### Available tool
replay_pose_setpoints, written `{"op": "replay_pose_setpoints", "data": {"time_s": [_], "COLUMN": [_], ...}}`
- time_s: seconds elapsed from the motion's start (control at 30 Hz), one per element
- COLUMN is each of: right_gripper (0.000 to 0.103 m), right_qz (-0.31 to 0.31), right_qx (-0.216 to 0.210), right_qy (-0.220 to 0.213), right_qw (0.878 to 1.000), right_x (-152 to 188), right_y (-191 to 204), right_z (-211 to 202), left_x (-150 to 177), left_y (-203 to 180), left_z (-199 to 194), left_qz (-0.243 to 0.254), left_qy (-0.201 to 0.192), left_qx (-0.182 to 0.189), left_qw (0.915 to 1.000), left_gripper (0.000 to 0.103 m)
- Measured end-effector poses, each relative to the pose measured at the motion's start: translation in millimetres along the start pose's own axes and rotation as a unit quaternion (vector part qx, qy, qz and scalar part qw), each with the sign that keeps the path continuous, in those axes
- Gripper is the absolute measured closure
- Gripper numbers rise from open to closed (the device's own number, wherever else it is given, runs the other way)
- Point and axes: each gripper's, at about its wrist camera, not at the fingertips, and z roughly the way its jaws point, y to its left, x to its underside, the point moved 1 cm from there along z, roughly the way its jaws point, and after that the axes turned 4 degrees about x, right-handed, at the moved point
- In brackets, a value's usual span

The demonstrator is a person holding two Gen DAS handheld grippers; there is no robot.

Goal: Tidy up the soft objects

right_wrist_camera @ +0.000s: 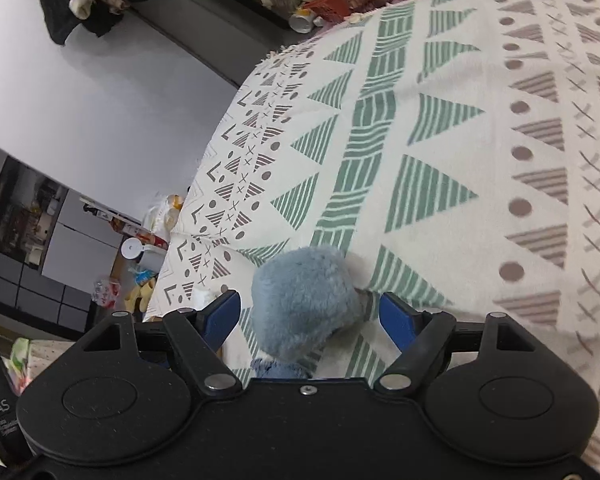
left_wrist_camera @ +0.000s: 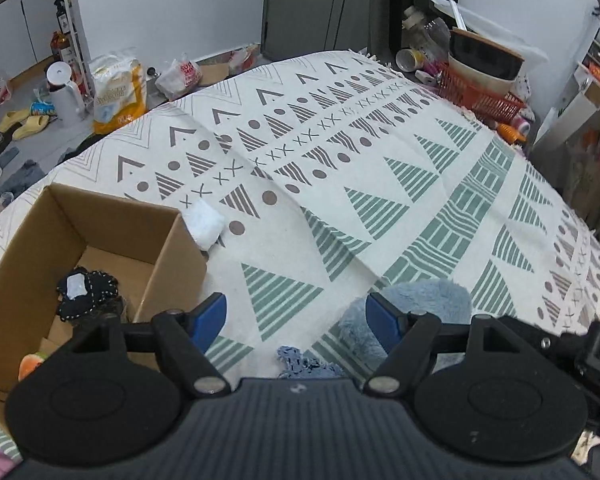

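Observation:
A fluffy blue soft item [right_wrist_camera: 306, 300] lies on the patterned cloth between the wide-apart blue fingers of my right gripper [right_wrist_camera: 310, 314], which is open around it. The same blue fluffy item [left_wrist_camera: 424, 300] shows in the left wrist view, just right of my left gripper [left_wrist_camera: 296, 314], which is open and empty. A small blue knitted piece [left_wrist_camera: 296, 362] lies under the left gripper. An open cardboard box [left_wrist_camera: 32, 240] at the left holds a black dotted soft item [left_wrist_camera: 86, 292] and an orange thing [left_wrist_camera: 30, 364]. A white fluffy item [left_wrist_camera: 206, 222] lies by the box's far corner.
The patterned cloth [left_wrist_camera: 340, 184] covers the table. An orange basket [left_wrist_camera: 476, 96] with bowls and clutter stands at the far right edge. Bags, slippers and a white kettle sit on the floor beyond the table's left side.

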Motion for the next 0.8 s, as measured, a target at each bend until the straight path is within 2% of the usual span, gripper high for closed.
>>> {"op": "replay_pose_setpoints", "data": {"time_s": [0.23, 0.4, 0.5, 0.6, 0.8], "right_gripper": [0.027, 0.032, 0.032, 0.032, 0.032], "right_qz": [0.006, 0.005, 0.011, 0.006, -0.009], "right_qx": [-0.008, 0.025, 0.023, 0.032, 0.053], "right_qy": [0.001, 0.029, 0.037, 0.040, 0.051], "right_qw": [1.000, 0.999, 0.999, 0.999, 0.997], "right_x": [-5, 1, 7, 13, 28], "right_y": [-4, -10, -15, -16, -18], "right_z": [16, 31, 35, 32, 27], "left_x": [1, 1, 1, -1, 0], "left_y": [0, 0, -1, 0, 5], "left_z": [17, 27, 29, 26, 26], "left_qz": [0.007, 0.005, 0.009, 0.014, -0.005], "left_qy": [0.006, 0.017, 0.015, 0.001, 0.002], "left_qx": [-0.011, -0.005, -0.002, -0.015, -0.005], "left_qw": [0.9999, 0.9998, 0.9999, 0.9998, 1.0000], "left_gripper": [0.028, 0.028, 0.028, 0.028, 0.028]}}
